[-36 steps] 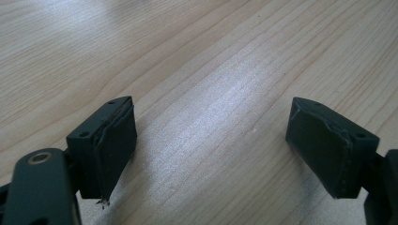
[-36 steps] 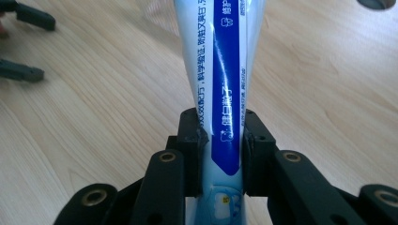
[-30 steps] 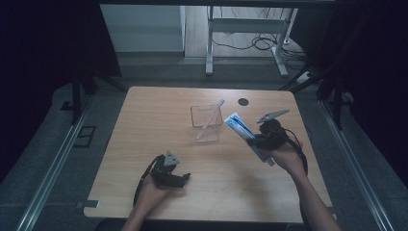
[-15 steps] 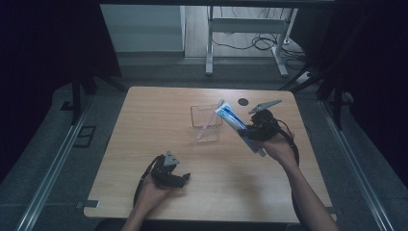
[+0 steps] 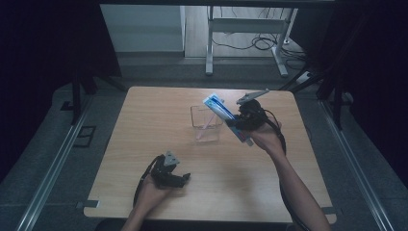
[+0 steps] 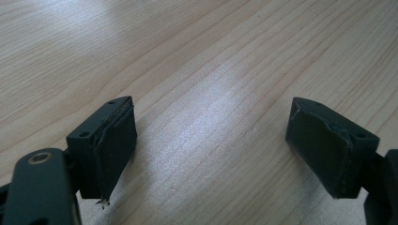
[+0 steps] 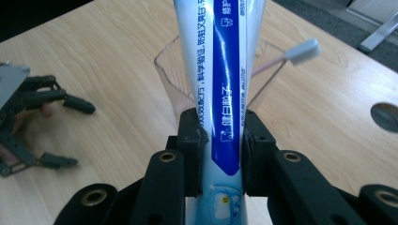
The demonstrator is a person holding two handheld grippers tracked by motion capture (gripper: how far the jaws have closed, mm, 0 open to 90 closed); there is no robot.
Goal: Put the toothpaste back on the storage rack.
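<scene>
Since the earlier picture, your right gripper (image 5: 239, 121) had carried the toothpaste tube (image 5: 225, 115) up and across the table (image 5: 144, 125), away from the right side and toward the clear cup (image 5: 206, 126) at the middle. The tube's upper end, which had been off to the right of the cup, now sat over the cup's far right corner in the high view. Your left gripper (image 5: 179, 179) had stayed where it was, low on the near left part of the table, and the cup had not shifted.

The tube was white with a broad blue stripe and small print running along it, flat and wide at its far end. In the right gripper view it stood up between the jaws, and you had them clenched on its lower part, the pads (image 7: 195, 150) pressing both sides. It was tilted, with its far end leaning toward the cup.

Inside the cup leaned a toothbrush (image 7: 300, 50) with a pale head and what looked like a pink handle, though the clear wall blurred it.

Your left gripper's jaws stood wide apart with bare wood between them.
</scene>
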